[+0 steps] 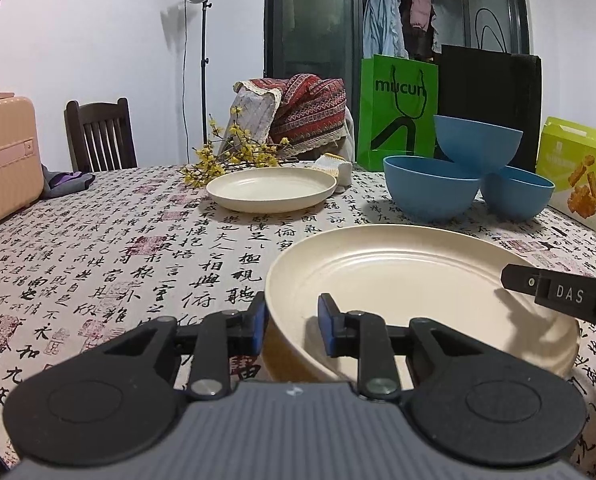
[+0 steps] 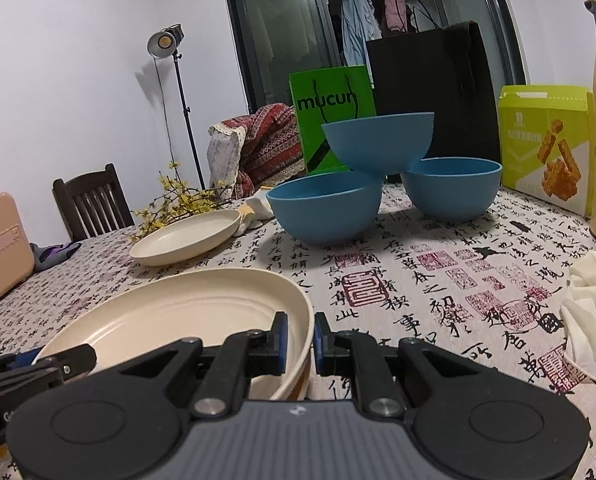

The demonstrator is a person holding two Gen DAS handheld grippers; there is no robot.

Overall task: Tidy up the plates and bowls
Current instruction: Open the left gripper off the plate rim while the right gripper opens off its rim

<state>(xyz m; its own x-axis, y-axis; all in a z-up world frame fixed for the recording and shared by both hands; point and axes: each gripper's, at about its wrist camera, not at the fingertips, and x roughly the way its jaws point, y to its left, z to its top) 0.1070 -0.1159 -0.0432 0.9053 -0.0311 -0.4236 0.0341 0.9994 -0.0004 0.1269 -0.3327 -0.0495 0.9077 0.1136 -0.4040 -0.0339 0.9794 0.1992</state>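
A cream plate (image 1: 410, 288) lies near me on the table; it also shows in the right wrist view (image 2: 178, 312). My left gripper (image 1: 292, 326) straddles its left rim, jaws apart with a gap around the rim. My right gripper (image 2: 300, 340) is closed on its right rim. The right gripper's finger (image 1: 558, 292) shows at the plate's right in the left wrist view. A second cream plate (image 1: 272, 188) (image 2: 188, 236) lies farther back. Three blue bowls stand behind: two on the table (image 1: 432, 188) (image 1: 518, 194) and one (image 1: 478, 142) (image 2: 378, 140) resting on both.
The table has a calligraphy cloth (image 1: 138, 248). Yellow flower sprigs (image 1: 218, 156) lie behind the far plate. A green bag (image 1: 396, 112), a black bag (image 1: 490, 92) and a lime snack box (image 1: 578, 172) stand at the back. A white cloth (image 2: 594, 328) lies at the right.
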